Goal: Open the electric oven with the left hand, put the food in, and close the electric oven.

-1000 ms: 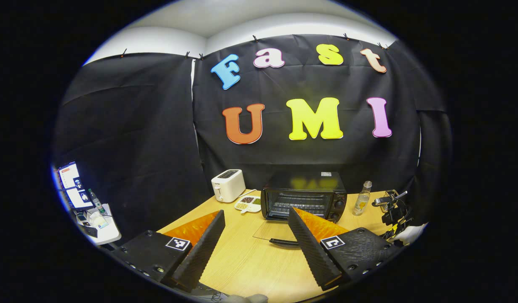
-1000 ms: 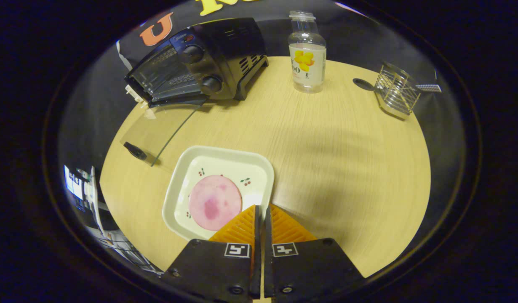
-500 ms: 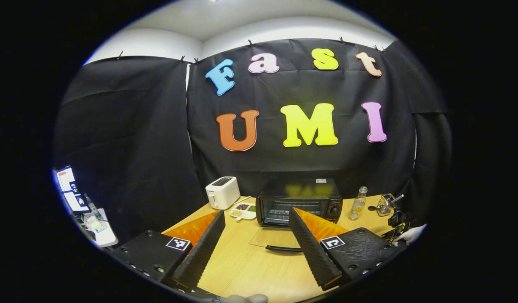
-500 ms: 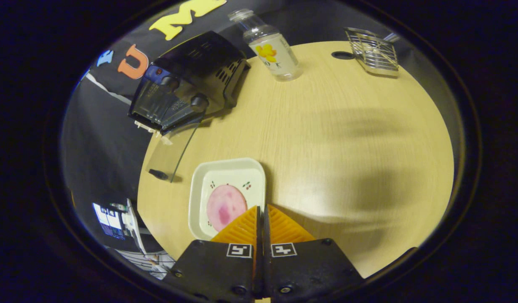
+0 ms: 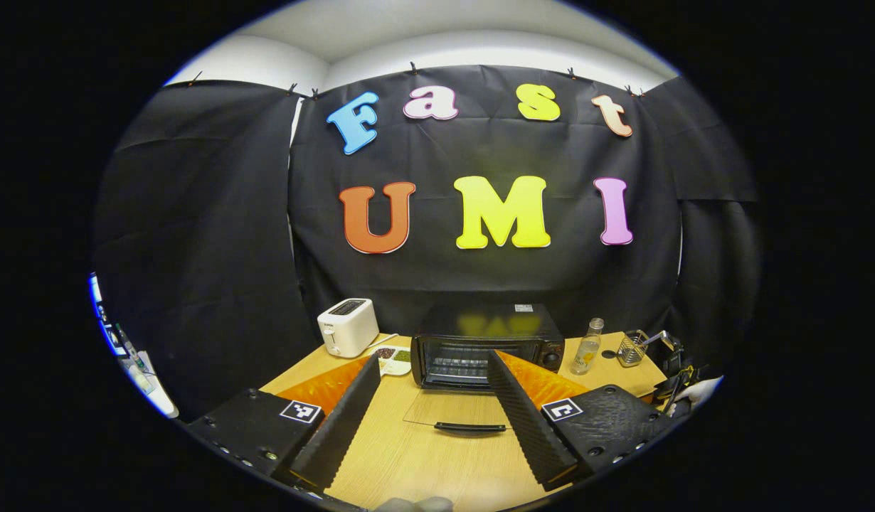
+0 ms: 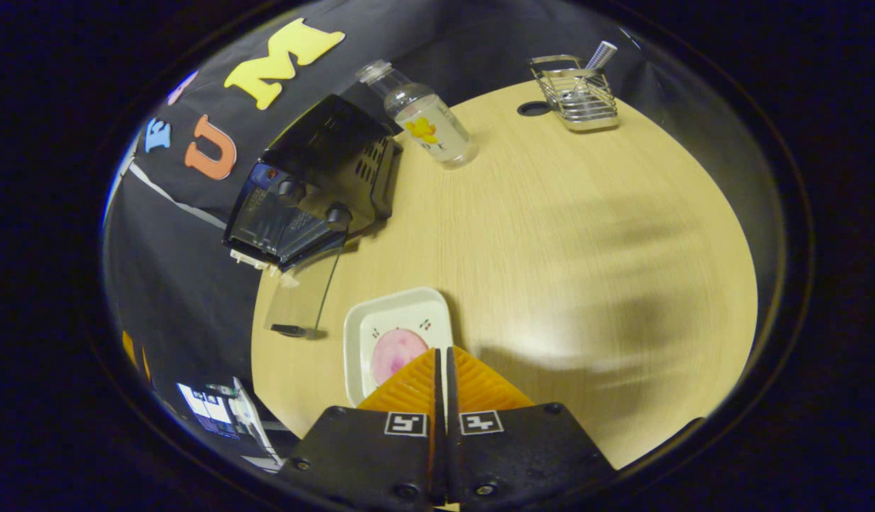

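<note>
oven open, food not yet in

oven [image 5: 486, 343] sits lower centre in the left gripper view, glass door [image 5: 448, 411] flat on the table [image 5: 409, 462]. ham slice [image 6: 397, 353] on its plate [image 6: 380, 320], lower centre in the right gripper view, looks unheld. right gripper [image 6: 442, 370] is closed and empty; left gripper [image 5: 432, 398] spread wide. risk: a low carry could clip the door. both have pulled back since earlier.

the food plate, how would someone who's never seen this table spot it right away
Start at the black electric oven at the back of the light wooden table, its glass door lying open. Nearer than the door's handle sits a white square plate holding a round pink slice, by the right gripper. It is the one dish with tiny cherry prints.
</note>
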A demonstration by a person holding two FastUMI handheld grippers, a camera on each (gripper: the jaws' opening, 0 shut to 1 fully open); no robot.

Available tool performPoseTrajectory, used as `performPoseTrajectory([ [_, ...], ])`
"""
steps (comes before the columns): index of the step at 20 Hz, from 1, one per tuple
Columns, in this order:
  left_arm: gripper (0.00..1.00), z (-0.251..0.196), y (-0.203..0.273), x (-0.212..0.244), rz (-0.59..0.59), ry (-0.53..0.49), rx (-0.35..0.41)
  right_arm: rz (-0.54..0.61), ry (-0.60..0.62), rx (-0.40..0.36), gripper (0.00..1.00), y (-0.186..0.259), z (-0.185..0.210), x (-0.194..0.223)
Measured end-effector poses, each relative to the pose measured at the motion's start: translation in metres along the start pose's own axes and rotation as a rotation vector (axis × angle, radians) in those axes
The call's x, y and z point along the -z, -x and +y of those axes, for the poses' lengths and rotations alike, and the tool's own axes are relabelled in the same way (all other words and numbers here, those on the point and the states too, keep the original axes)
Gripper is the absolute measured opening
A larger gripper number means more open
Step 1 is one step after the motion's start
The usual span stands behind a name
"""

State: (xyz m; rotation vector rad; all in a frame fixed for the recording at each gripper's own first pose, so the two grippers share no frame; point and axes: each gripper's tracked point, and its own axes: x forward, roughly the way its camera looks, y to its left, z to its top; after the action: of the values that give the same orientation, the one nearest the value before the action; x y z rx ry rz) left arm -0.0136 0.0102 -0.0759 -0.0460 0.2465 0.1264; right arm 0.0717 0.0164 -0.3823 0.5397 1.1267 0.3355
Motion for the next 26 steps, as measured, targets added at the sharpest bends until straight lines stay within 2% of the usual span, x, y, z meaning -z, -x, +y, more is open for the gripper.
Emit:
performPoseTrajectory([
  [1, 0.97, 0.002, 0.0, 0.001, 0.002, 0.002, 0.007, 0.016, 0.017, 0.014, 0.1, 0.0, -0.003, 0.002],
  [3, 0.97, 0.006, 0.0, 0.003, 0.002, 0.009, 0.014, 0.033, 0.055, 0.077, 0.22, -0.008, -0.014, 0.001],
  [5, 0.97, 0.01, 0.0, 0.007, 0.01, 0.014, 0.011, 0.053, 0.057, 0.108, 0.25, -0.015, -0.018, 0.0],
  [12, 0.97, 0.022, 0.001, 0.022, 0.028, 0.035, -0.002, 0.157, 0.083, 0.202, 0.25, -0.023, -0.02, 0.009],
  [14, 0.97, 0.025, -0.001, 0.028, 0.035, 0.054, -0.002, 0.187, 0.108, 0.252, 0.19, -0.022, -0.022, 0.01],
  [15, 0.97, 0.026, -0.001, 0.03, 0.038, 0.064, -0.002, 0.195, 0.127, 0.279, 0.1, -0.023, -0.024, 0.009],
  [16, 0.97, 0.027, -0.002, 0.032, 0.039, 0.072, -0.004, 0.199, 0.146, 0.306, 0.15, -0.021, -0.023, 0.009],
  [18, 0.97, 0.029, -0.002, 0.039, 0.043, 0.084, -0.004, 0.209, 0.205, 0.342, 0.02, -0.025, -0.023, 0.011],
  [19, 0.98, 0.031, -0.002, 0.04, 0.04, 0.088, -0.006, 0.202, 0.218, 0.349, 0.0, -0.024, -0.023, 0.011],
  [22, 0.97, 0.036, -0.004, 0.048, 0.055, 0.103, -0.012, 0.191, 0.169, 0.309, 0.04, -0.023, -0.023, 0.013],
  [26, 0.96, 0.039, -0.002, 0.045, 0.057, 0.094, -0.014, 0.196, 0.005, 0.159, 0.01, -0.023, -0.018, 0.019],
])
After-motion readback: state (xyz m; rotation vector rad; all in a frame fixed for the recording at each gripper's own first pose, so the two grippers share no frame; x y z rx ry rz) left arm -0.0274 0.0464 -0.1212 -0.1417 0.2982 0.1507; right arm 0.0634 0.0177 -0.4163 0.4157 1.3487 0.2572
